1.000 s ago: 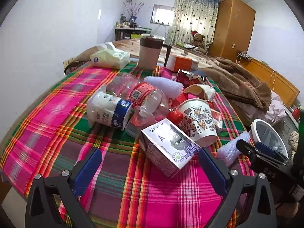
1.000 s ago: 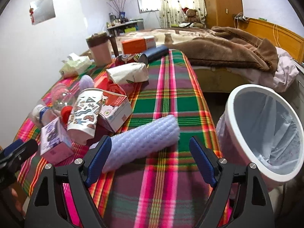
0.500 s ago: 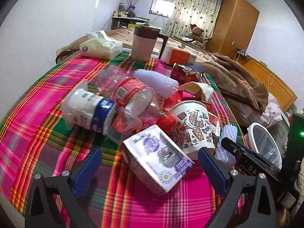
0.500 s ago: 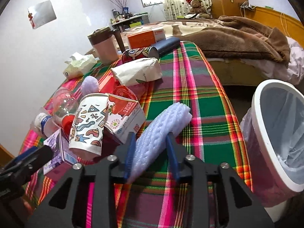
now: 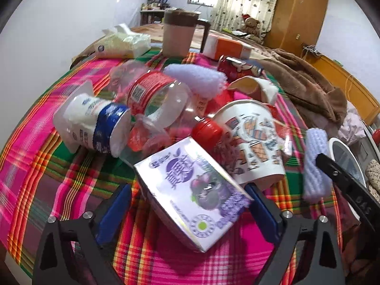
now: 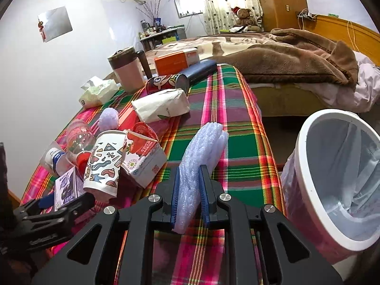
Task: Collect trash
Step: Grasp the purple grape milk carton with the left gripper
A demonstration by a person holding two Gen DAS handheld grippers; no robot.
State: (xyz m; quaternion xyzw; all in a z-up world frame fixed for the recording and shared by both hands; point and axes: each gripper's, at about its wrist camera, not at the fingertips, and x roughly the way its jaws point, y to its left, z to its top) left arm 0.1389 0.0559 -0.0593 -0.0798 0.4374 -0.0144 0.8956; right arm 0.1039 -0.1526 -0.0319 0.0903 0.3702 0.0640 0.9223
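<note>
My right gripper [image 6: 189,198] is shut on a lilac bubble-wrap roll [image 6: 201,156] and holds it tilted up over the plaid table; the roll also shows in the left wrist view [image 5: 315,163]. A white bin with a plastic liner [image 6: 306,166] stands right of the table. My left gripper [image 5: 187,211] is open, its blue pads on either side of a purple drink carton [image 5: 192,197]. Behind the carton lie a patterned paper cup [image 5: 254,142], a clear bottle with a red label [image 5: 154,95] and a white yogurt bottle [image 5: 92,123].
Further back on the plaid tablecloth [image 6: 228,109] lie a red carton [image 6: 144,156], a white paper bag [image 6: 161,106], a red can [image 6: 166,83], a second bubble-wrap roll [image 5: 194,78], a tissue pack [image 5: 123,45], a pink mug [image 5: 178,35] and an orange box [image 5: 225,47]. A bed with a brown blanket [image 6: 296,57] stands behind.
My right gripper has closed on the bubble-wrap roll and lifted it so it tilts upward. My left gripper has moved forward until its open fingers flank the purple carton.
</note>
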